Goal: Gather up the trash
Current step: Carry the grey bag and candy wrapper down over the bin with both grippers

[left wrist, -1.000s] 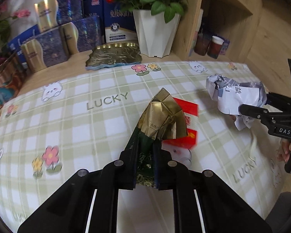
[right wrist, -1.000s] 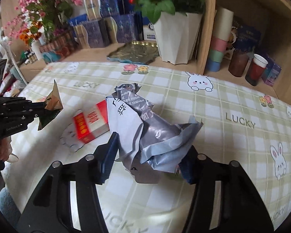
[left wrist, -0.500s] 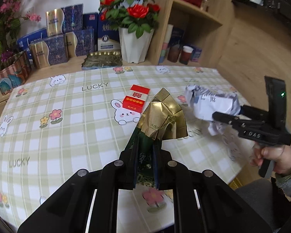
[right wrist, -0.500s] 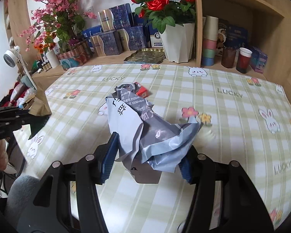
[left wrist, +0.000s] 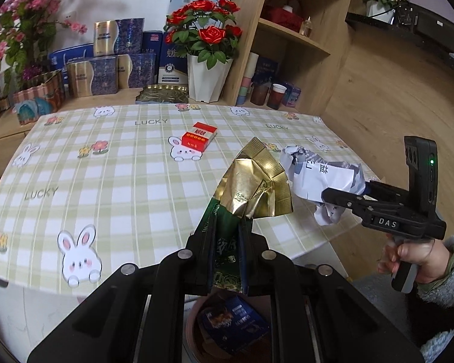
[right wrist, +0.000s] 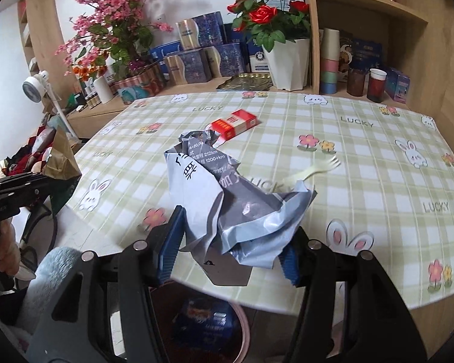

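Both my tongs have pulled back off the table over the last second, so a pink bin point(left wrist: 193, 326) with a blue packet point(left wrist: 233, 325) inside now shows below my left tongs point(left wrist: 227, 260). I judge dropping comes next. The left pair is clamped tight on a gold-and-green foil wrapper point(left wrist: 254, 187); my right tongs point(right wrist: 230, 254) are closed around a crumpled grey mailer bag point(right wrist: 227, 199) printed "212km" and "1200+km". Ahead on the "LUCKY" tablecloth point(right wrist: 363, 163) remain a red cigarette pack point(right wrist: 236, 122) and a plastic fork point(right wrist: 311, 172). "DAS" marks the right tongs.
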`<state>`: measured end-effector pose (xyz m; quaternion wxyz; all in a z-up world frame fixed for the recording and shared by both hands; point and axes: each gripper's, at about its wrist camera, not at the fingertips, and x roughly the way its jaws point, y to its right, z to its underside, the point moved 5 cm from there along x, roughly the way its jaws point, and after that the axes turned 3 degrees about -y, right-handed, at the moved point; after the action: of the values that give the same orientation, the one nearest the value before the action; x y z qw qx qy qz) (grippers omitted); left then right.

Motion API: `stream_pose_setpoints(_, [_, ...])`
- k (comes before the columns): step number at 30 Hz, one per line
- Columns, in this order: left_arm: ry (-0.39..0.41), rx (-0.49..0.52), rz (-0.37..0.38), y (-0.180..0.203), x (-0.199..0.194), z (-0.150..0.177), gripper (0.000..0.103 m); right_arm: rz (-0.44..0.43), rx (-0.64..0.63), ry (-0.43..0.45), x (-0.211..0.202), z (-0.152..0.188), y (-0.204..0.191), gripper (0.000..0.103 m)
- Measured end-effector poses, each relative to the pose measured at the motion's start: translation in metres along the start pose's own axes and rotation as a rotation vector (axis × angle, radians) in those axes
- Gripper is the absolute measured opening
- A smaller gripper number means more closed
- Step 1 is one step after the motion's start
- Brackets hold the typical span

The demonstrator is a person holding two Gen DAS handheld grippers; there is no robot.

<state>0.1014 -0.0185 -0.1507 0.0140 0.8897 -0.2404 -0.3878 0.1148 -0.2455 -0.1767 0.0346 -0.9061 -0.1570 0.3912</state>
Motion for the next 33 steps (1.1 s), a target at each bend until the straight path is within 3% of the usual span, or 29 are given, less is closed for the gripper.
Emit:
stream_pose_setpoints(10, [-0.006, -0.038, -0.006, 0.002, -0.023, 0.035, 0.013, -0.052, 0.042, -0.064, -0.007, 0.059, -0.026, 0.057])
stream_pose_setpoints(25, [-0.063, -0.076, 0.006, -0.01, -0.015, 0.068, 0.013, -0.108, 0.099, -0.353, 0.052, 0.145, -0.054, 0.058])
stream_pose_setpoints(28, [-0.074, -0.076, 0.009, -0.01, -0.011, 0.07, 0.013, -0.102, 0.108, -0.393, 0.061, 0.152, -0.057, 0.061])
stream_pose_setpoints(33, [-0.095, -0.077, 0.013, -0.01, -0.003, 0.074, 0.013, -0.101, 0.114, -0.405, 0.062, 0.156, -0.059, 0.074])
